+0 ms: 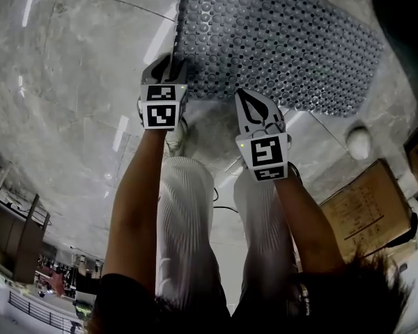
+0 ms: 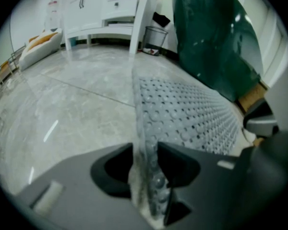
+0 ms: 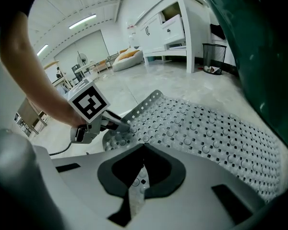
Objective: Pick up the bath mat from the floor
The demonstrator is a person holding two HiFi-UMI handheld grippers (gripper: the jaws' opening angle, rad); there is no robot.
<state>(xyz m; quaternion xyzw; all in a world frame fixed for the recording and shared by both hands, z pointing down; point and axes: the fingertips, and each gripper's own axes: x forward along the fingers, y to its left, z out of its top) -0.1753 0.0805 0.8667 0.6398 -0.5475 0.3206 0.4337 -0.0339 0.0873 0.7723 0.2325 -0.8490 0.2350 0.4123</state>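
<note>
The grey bath mat (image 1: 279, 40), studded with bumps and small holes, lies on the pale marble floor ahead of me. My left gripper (image 1: 168, 67) is at its near left corner and my right gripper (image 1: 254, 106) is at its near edge. In the left gripper view the mat's edge (image 2: 182, 114) stands upright, pinched between the left gripper (image 2: 146, 176) jaws. In the right gripper view a strip of the mat (image 3: 206, 128) is clamped in the right gripper (image 3: 139, 176). There the left gripper (image 3: 120, 125) holds the corner raised off the floor.
A cardboard box (image 1: 366, 200) and a small white round object (image 1: 359, 142) sit on the floor to the right. A white cabinet (image 2: 105, 8), a wire wastebasket (image 2: 156, 35) and a dark green sheet (image 2: 216, 37) stand beyond the mat. The person's white-trousered legs (image 1: 184, 221) are below the grippers.
</note>
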